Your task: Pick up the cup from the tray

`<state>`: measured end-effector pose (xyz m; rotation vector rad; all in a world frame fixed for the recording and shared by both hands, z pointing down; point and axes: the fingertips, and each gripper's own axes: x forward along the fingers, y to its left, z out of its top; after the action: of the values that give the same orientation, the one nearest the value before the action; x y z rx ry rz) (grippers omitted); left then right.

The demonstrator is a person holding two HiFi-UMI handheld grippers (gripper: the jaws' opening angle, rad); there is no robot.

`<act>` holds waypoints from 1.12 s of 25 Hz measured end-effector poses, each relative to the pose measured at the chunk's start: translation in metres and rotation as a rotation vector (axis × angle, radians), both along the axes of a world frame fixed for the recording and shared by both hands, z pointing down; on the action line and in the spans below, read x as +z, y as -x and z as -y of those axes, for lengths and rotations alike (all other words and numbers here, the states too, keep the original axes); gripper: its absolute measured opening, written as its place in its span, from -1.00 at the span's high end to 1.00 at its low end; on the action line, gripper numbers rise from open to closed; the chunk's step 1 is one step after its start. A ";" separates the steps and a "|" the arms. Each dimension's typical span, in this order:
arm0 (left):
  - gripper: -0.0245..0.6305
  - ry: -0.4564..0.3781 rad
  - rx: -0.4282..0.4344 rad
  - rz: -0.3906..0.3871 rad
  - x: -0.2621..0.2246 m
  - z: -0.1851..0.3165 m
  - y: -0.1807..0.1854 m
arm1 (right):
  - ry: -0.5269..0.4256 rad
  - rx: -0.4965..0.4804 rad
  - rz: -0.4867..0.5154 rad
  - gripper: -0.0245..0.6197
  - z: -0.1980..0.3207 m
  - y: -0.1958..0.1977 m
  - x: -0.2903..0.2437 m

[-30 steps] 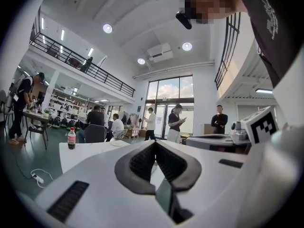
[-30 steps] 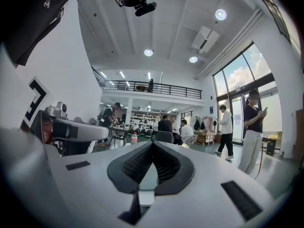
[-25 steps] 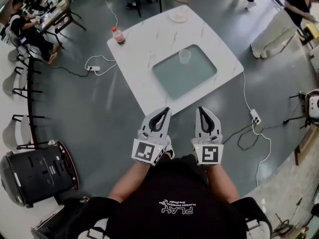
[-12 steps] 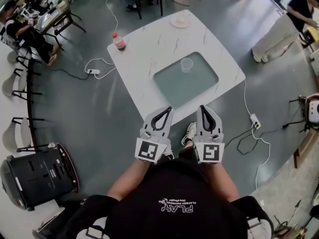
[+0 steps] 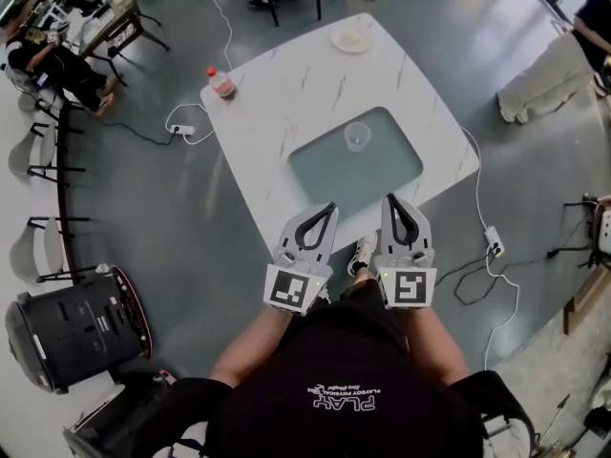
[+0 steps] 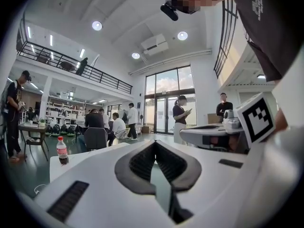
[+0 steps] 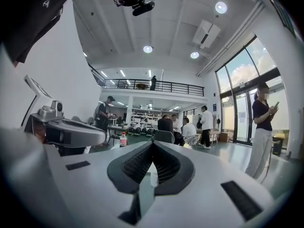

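A clear plastic cup (image 5: pixel 357 135) stands upright at the far side of the grey-green tray (image 5: pixel 325 175), which lies in the middle of the white marble table (image 5: pixel 286 84). Both grippers are held side by side at the table's near edge, short of the tray. My left gripper (image 5: pixel 328 208) is shut, its tips meeting with nothing between them. My right gripper (image 5: pixel 391 200) is shut and empty too. The left gripper view shows the left gripper (image 6: pixel 154 143) with jaws together. In the right gripper view the right gripper (image 7: pixel 152 144) looks the same.
A red-capped bottle (image 5: pixel 221 81) stands at the table's left corner and a small plate (image 5: pixel 350 39) at its far corner. Cables and power strips (image 5: pixel 494 248) lie on the floor around the table. A black case (image 5: pixel 67 327) sits at the near left. People stand and sit around the room.
The person has stepped closer to the table, so both grippers now reach its near edge. Both stay shut and empty.
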<state>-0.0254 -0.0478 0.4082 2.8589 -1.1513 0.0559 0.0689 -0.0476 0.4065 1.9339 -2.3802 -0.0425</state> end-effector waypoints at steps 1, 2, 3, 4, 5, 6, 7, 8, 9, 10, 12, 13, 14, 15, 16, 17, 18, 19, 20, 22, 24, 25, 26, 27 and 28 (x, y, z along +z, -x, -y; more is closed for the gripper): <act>0.91 0.007 -0.004 0.003 0.002 0.005 -0.004 | 0.009 -0.001 0.005 0.92 0.005 -0.005 0.003; 0.91 0.013 -0.010 0.006 0.002 0.010 -0.008 | 0.015 -0.004 0.007 0.92 0.011 -0.009 0.005; 0.91 0.016 -0.016 0.010 0.003 0.016 -0.011 | 0.020 -0.008 0.007 0.92 0.016 -0.013 0.006; 0.91 0.018 -0.023 0.016 0.003 0.022 -0.014 | 0.025 -0.016 0.005 0.92 0.021 -0.016 0.008; 0.91 0.018 -0.031 0.023 0.004 0.028 -0.016 | 0.030 -0.027 -0.001 0.92 0.027 -0.018 0.009; 0.91 0.016 -0.040 0.029 0.004 0.035 -0.018 | 0.032 -0.040 -0.006 0.92 0.033 -0.020 0.011; 0.91 0.015 -0.051 0.032 0.005 0.042 -0.020 | 0.034 -0.052 -0.006 0.92 0.040 -0.022 0.013; 0.91 0.016 -0.065 0.032 0.006 0.048 -0.022 | 0.036 -0.063 -0.004 0.92 0.046 -0.025 0.014; 0.91 0.021 -0.080 0.031 0.007 0.054 -0.024 | 0.035 -0.075 -0.002 0.92 0.052 -0.027 0.015; 0.91 0.027 -0.098 0.030 0.009 0.060 -0.026 | 0.035 -0.088 0.000 0.92 0.058 -0.029 0.016; 0.91 0.038 -0.134 0.029 0.012 0.071 -0.029 | 0.039 -0.113 0.008 0.92 0.071 -0.034 0.017; 0.91 0.043 -0.151 0.029 0.013 0.076 -0.031 | 0.041 -0.125 0.014 0.92 0.077 -0.036 0.018; 0.91 0.047 -0.167 0.030 0.014 0.080 -0.032 | 0.043 -0.138 0.019 0.92 0.082 -0.038 0.018; 0.91 0.049 -0.184 0.032 0.015 0.083 -0.033 | 0.040 -0.153 0.018 0.92 0.087 -0.040 0.019; 0.91 0.052 -0.200 0.034 0.017 0.086 -0.034 | 0.034 -0.170 0.013 0.92 0.091 -0.040 0.019; 0.91 0.056 -0.215 0.037 0.018 0.089 -0.034 | 0.033 -0.186 0.008 0.92 0.095 -0.040 0.021; 0.91 0.058 -0.228 0.040 0.020 0.092 -0.034 | 0.039 -0.197 0.010 0.92 0.099 -0.040 0.023; 0.91 0.061 -0.239 0.043 0.021 0.095 -0.034 | 0.048 -0.202 0.020 0.92 0.103 -0.040 0.025; 0.91 0.064 -0.247 0.045 0.023 0.098 -0.034 | 0.058 -0.203 0.030 0.92 0.106 -0.040 0.027; 0.91 0.075 -0.258 0.047 0.026 0.102 -0.032 | 0.067 -0.210 0.028 0.92 0.111 -0.039 0.030; 0.91 0.089 -0.266 0.047 0.030 0.106 -0.029 | 0.073 -0.220 0.018 0.92 0.115 -0.037 0.034; 0.91 0.092 -0.268 0.047 0.032 0.109 -0.027 | 0.076 -0.222 0.017 0.92 0.118 -0.036 0.036; 0.91 0.094 -0.268 0.049 0.033 0.111 -0.026 | 0.078 -0.220 0.015 0.92 0.120 -0.035 0.038; 0.91 0.095 -0.267 0.050 0.035 0.113 -0.024 | 0.081 -0.218 0.010 0.92 0.122 -0.034 0.040; 0.91 0.097 -0.266 0.052 0.036 0.115 -0.023 | 0.087 -0.217 0.004 0.92 0.123 -0.033 0.044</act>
<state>-0.0028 -0.1629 0.4446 2.6111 -1.4832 0.1685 0.1024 -0.1702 0.4502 1.6341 -2.5376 0.0511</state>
